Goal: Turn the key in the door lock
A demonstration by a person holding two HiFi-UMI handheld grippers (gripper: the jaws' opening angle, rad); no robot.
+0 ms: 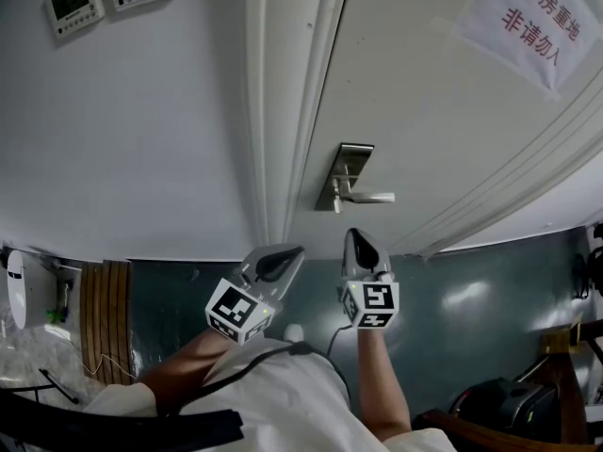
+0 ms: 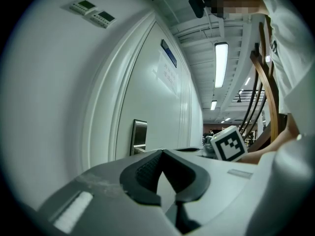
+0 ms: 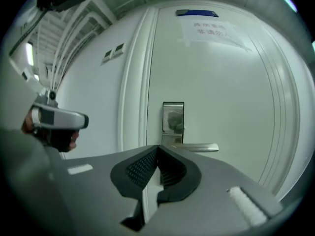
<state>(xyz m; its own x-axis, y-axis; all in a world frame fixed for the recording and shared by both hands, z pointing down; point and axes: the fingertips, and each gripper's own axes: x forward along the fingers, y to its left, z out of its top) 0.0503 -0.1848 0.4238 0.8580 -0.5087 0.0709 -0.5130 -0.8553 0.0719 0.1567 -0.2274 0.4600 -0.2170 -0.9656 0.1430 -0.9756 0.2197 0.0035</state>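
Observation:
A white door (image 1: 443,111) carries a steel lock plate (image 1: 344,175) with a lever handle (image 1: 372,197) that points right. I can make out no key; the plate's lower part is hidden behind the jaws in the right gripper view. My right gripper (image 1: 363,245) hangs just below the handle, apart from it, jaws shut with nothing between them. My left gripper (image 1: 283,257) is beside it at the left, below the door frame, also shut and empty. In the right gripper view the lock plate (image 3: 173,123) and handle (image 3: 199,147) stand straight ahead of the right gripper (image 3: 158,146).
Two wall control panels (image 1: 75,0) sit at the upper left, and a paper sign (image 1: 532,22) is stuck on the door. A slatted wooden piece (image 1: 104,309) and a white device (image 1: 24,290) are at the lower left. A dark bag (image 1: 509,408) lies at the lower right.

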